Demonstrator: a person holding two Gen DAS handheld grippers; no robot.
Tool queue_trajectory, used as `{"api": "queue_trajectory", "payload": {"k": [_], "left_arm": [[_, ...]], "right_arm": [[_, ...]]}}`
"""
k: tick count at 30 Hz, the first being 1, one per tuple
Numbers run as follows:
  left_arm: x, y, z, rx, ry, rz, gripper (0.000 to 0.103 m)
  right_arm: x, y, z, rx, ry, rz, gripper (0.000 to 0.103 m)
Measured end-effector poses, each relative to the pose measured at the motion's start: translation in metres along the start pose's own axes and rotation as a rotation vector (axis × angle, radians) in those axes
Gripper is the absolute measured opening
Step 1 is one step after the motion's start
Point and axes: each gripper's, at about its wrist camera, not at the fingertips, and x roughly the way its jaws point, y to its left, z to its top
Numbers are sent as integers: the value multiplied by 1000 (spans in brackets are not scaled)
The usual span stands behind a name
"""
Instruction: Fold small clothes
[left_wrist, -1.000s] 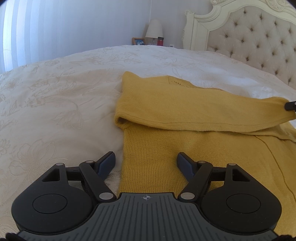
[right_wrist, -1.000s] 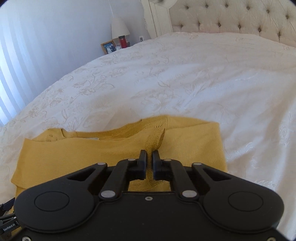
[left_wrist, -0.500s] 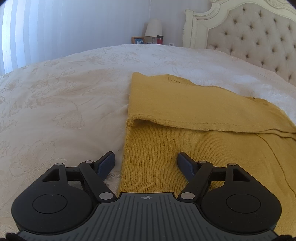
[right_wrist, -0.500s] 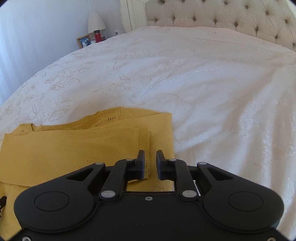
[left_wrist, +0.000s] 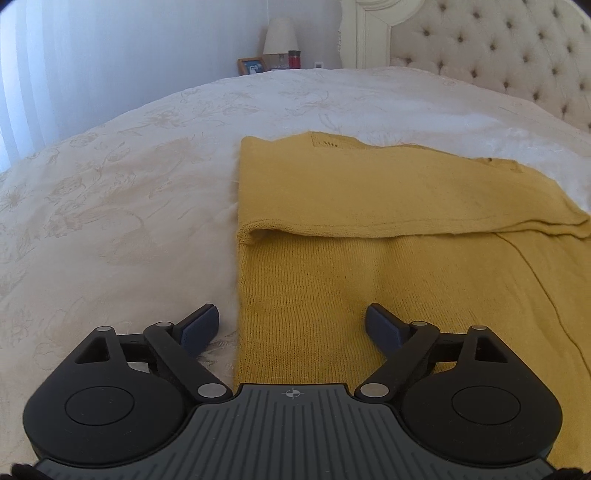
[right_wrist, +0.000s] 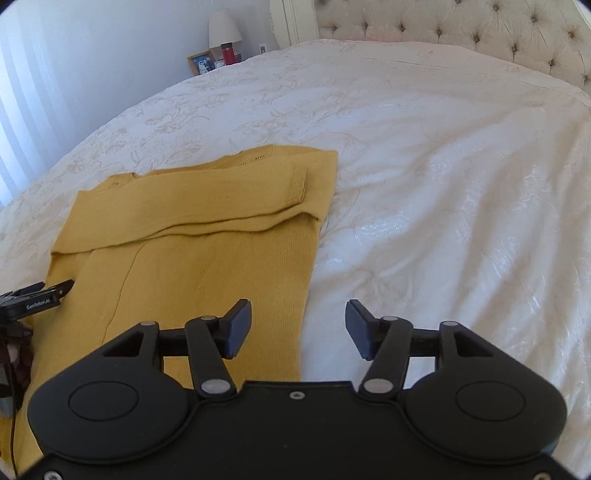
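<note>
A mustard-yellow knit sweater (left_wrist: 369, 258) lies flat on the white bedspread, with a sleeve folded across its upper part; it also shows in the right wrist view (right_wrist: 207, 236), sleeve cuff near its right edge. My left gripper (left_wrist: 291, 326) is open and empty, low over the sweater's left edge near the hem. My right gripper (right_wrist: 298, 328) is open and empty, over the sweater's right edge near the hem. The left gripper's fingers (right_wrist: 37, 293) show at the left of the right wrist view.
The white embroidered bedspread (right_wrist: 443, 184) spreads all around the sweater. A tufted headboard (left_wrist: 498, 55) stands at the back. A nightstand beyond the bed holds a lamp (left_wrist: 279, 35), a photo frame (left_wrist: 252, 65) and a red cup (left_wrist: 294, 58).
My right gripper let go of the sleeve, opened and pulled back toward the hem. The sleeve now lies flat across the sweater. My left gripper stayed open and shifted slightly.
</note>
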Motion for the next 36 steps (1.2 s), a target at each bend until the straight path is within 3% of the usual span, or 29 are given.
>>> {"api": "queue_trajectory", "payload": {"k": [8,21,27,36], "left_arm": [[-50,16,-20,12,114,-66,86],[-130,29,-99,-51,210,-55,87],[-143,34,-110,-91,256,-89,87],[-144,39,-116,-94,267,-141,86]], "right_arm": [[-25,-7,-23,60,107,88,67],[-33,-7,-47,15,328,112,71],[-24,-20,-58,43,471,108,71],[-9,-35,-65,149,584,243,71]]}}
